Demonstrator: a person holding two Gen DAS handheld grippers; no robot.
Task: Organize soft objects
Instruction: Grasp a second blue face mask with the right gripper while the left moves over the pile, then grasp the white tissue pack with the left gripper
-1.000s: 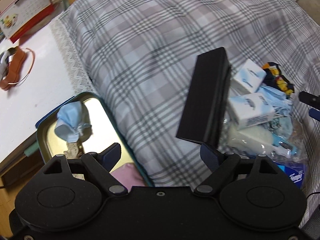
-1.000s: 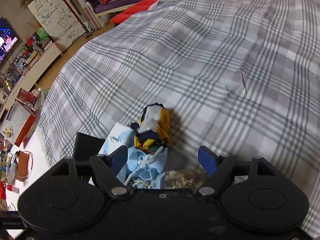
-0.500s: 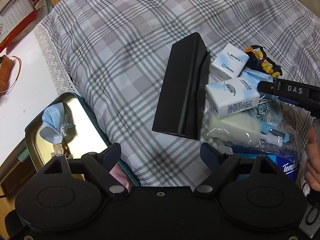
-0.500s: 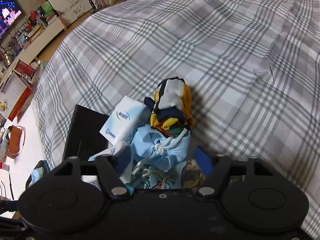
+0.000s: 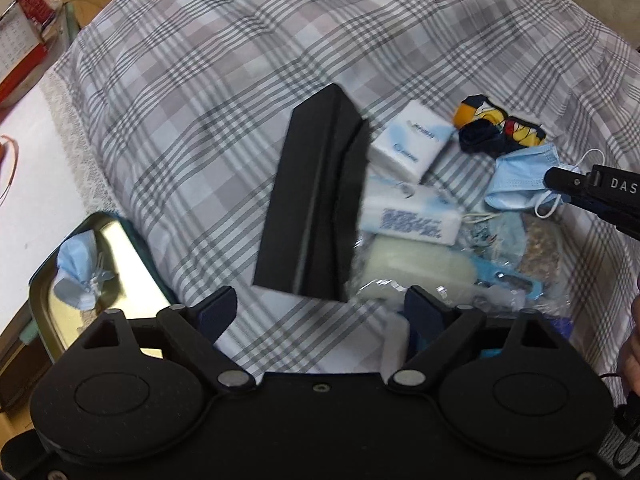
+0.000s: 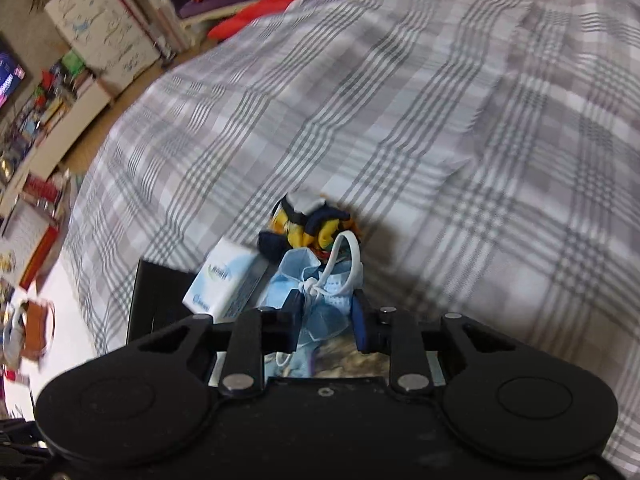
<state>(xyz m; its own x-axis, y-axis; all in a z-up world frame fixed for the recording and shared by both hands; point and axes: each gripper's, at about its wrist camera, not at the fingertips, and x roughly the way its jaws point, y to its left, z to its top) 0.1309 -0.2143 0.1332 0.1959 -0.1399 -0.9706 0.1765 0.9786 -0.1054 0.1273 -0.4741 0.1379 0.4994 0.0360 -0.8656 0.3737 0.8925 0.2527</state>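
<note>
My right tool point(image 6: 326, 314) has pinched the blue face mask point(image 6: 320, 280) from the pile on the plaid bed point(image 6: 440, 120). My left tool point(image 5: 320, 312) hangs empty, its jaws opening. Next I'd lift the mask clear and carry it to the tin point(image 5: 120, 240), where another mask point(image 5: 78, 274) lies.

Lived-in home: plaid bedspread point(image 6: 400, 120), cluttered shelves point(image 6: 60, 112), red cushions point(image 6: 256, 12).

Plaid-covered bed point(image 6: 440, 128), white side table point(image 5: 36, 184), cluttered shelves point(image 6: 48, 120)
</note>
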